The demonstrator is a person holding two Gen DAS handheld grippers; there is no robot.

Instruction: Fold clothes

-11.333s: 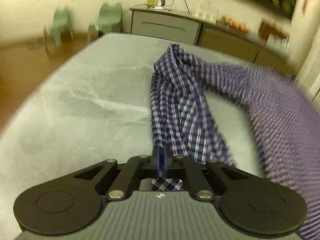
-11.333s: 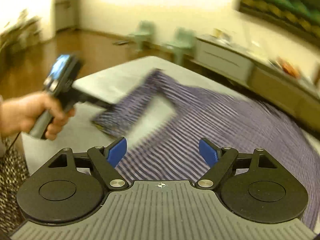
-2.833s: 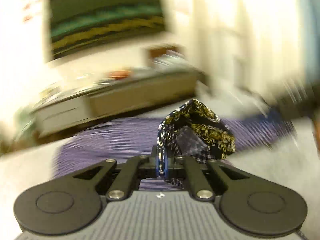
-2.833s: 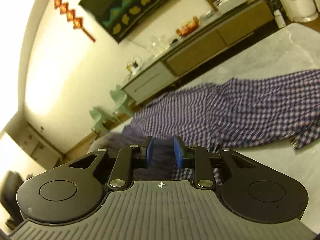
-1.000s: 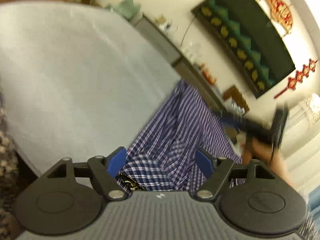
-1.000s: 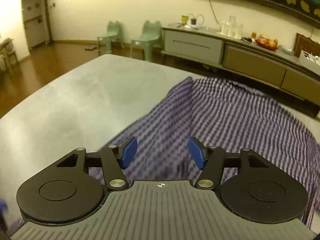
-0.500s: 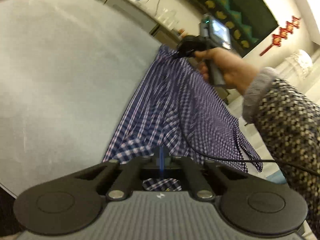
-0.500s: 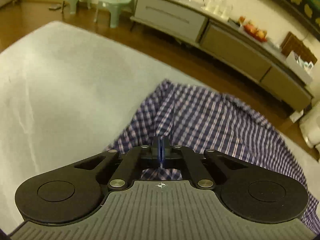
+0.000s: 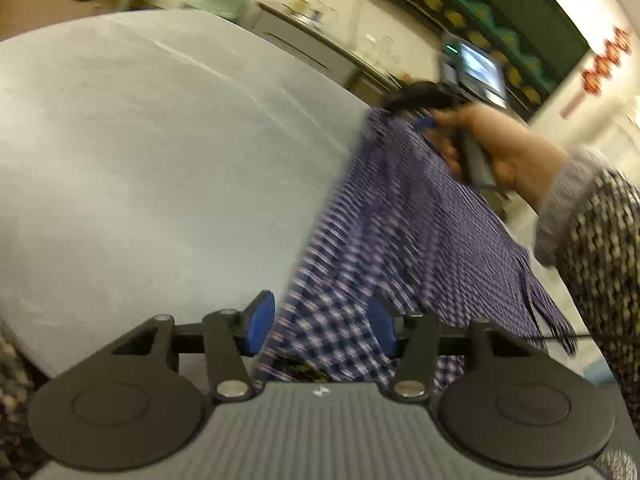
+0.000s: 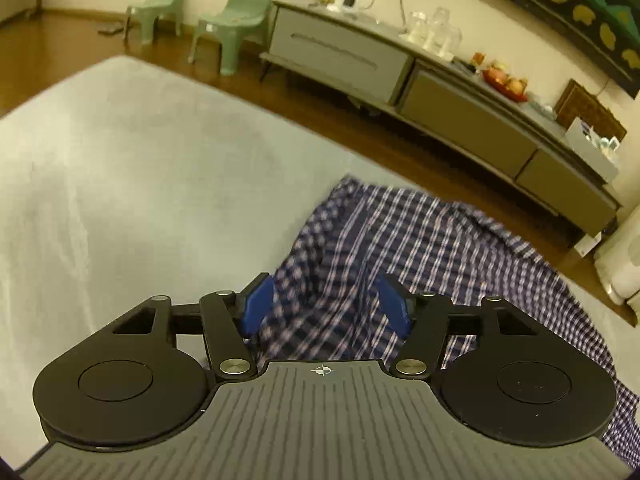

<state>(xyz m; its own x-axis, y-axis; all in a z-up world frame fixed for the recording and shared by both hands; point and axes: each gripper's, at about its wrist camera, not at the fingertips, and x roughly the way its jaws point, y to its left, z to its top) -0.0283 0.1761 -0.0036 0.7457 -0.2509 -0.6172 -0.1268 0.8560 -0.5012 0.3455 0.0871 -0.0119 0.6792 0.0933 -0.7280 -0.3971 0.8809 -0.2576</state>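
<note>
A pale grey bed (image 10: 120, 184) fills the left and centre of both views. A blue checked shirt (image 10: 420, 240) lies spread on it, running from lower centre to the right edge of each frame; in the left wrist view the shirt (image 9: 400, 220) is blurred. A long grey sideboard (image 10: 400, 76) crosses the upper right of the right wrist view, with two green chairs (image 10: 236, 20) at upper left. At the bottom centre of the left wrist view, the left gripper (image 9: 320, 324) has its blue pads spread, with shirt fabric lying between them, unclamped. The right gripper (image 10: 326, 302) is likewise spread over the shirt's near edge. At the upper right of the left wrist view, the right hand (image 9: 504, 152) holds that gripper at the shirt's far corner.
</note>
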